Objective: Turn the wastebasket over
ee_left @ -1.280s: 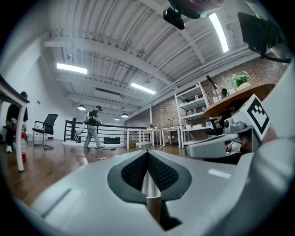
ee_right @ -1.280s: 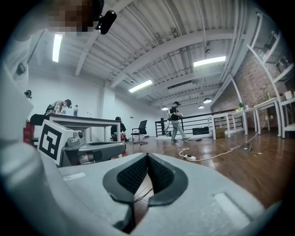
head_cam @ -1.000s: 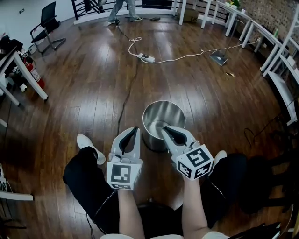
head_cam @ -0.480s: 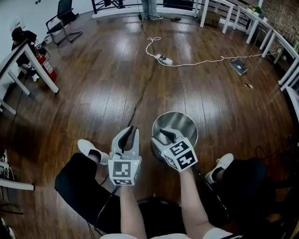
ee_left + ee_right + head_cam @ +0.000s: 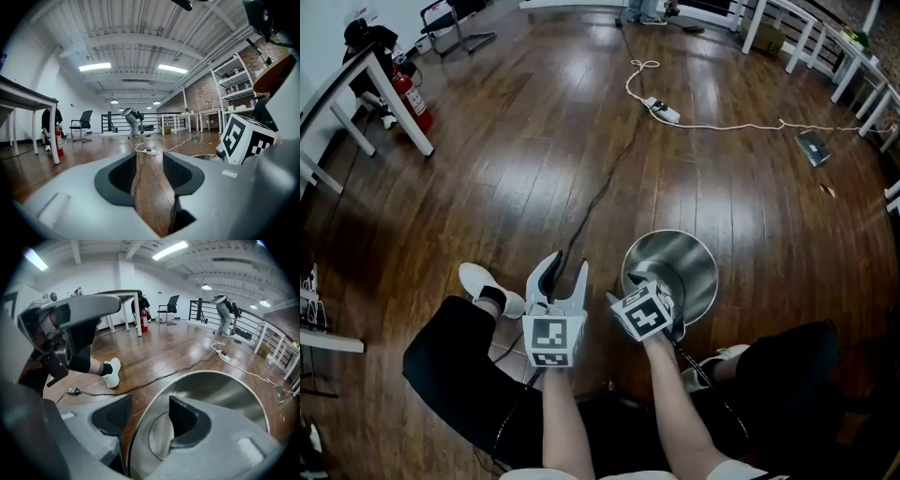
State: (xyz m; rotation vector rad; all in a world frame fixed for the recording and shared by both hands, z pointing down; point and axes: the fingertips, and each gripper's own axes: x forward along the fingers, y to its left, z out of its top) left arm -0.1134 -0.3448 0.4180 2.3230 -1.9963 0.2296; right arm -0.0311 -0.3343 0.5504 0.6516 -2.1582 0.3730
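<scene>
The wastebasket [image 5: 680,262] is a shiny steel bucket standing upright on the wood floor, mouth up, in front of the person's knees. My right gripper [image 5: 657,296] tips down over its near rim. In the right gripper view the rim [image 5: 140,427] runs between the jaws of that gripper [image 5: 149,414], one jaw outside and one inside the basket [image 5: 225,390]. These jaws have just been opening and the pads do not press on the rim. My left gripper [image 5: 562,273] is to the left of the basket, pointing about level. Its jaws [image 5: 150,171] have just been opening with only floor between them.
A black cable [image 5: 602,187] runs across the floor from the far side to the person's feet. Farther off lies a white power strip with its cord [image 5: 662,110]. A table leg [image 5: 389,89] and a fire extinguisher [image 5: 414,98] stand at the far left. The person's white shoe [image 5: 483,284] is beside the left gripper.
Both grippers have come lower and their jaws went from shut to open. The right gripper has tipped steeply down onto the basket's near rim. The head view has shifted.
</scene>
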